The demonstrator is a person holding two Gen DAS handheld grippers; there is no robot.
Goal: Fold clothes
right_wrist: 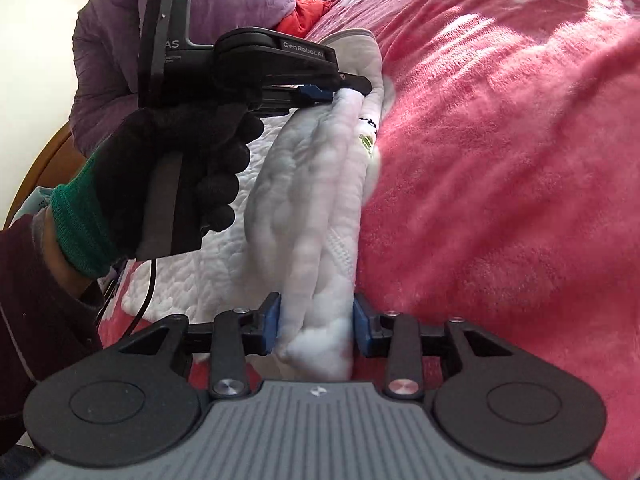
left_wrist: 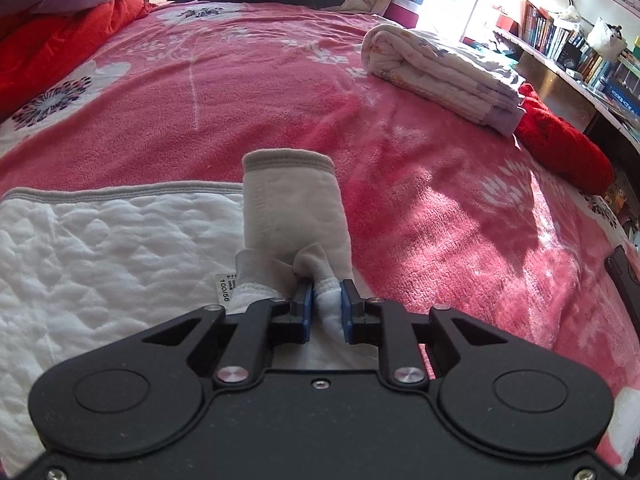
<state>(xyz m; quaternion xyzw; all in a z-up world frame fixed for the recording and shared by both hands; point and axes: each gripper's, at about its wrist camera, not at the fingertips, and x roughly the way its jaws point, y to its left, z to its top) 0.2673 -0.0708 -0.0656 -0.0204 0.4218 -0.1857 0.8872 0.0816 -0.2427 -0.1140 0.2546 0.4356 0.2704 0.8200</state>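
1. The left gripper (left_wrist: pixel 326 304) was clamped on a bunched fold of the white quilted garment (left_wrist: pixel 100 264), its blue pads (left_wrist: pixel 307 312) pinching the cloth between them.
2. The garment lay on the pink blanket (left_wrist: pixel 440 208), a sleeve (left_wrist: pixel 294 204) with a grey cuff standing up just past the fingertips and a size tag (left_wrist: pixel 222 291) showing beside them.
3. The right gripper (right_wrist: pixel 316 322) was closed around a thick roll of the same garment, cloth filling the gap between its pads (right_wrist: pixel 271 322).
4. From the right wrist view, the gloved left hand (right_wrist: pixel 188 168) held the other gripper's handle.
5. A folded quilt (left_wrist: pixel 440 72) and a red cloth (left_wrist: pixel 560 144) lay well apart on the blanket's far side.
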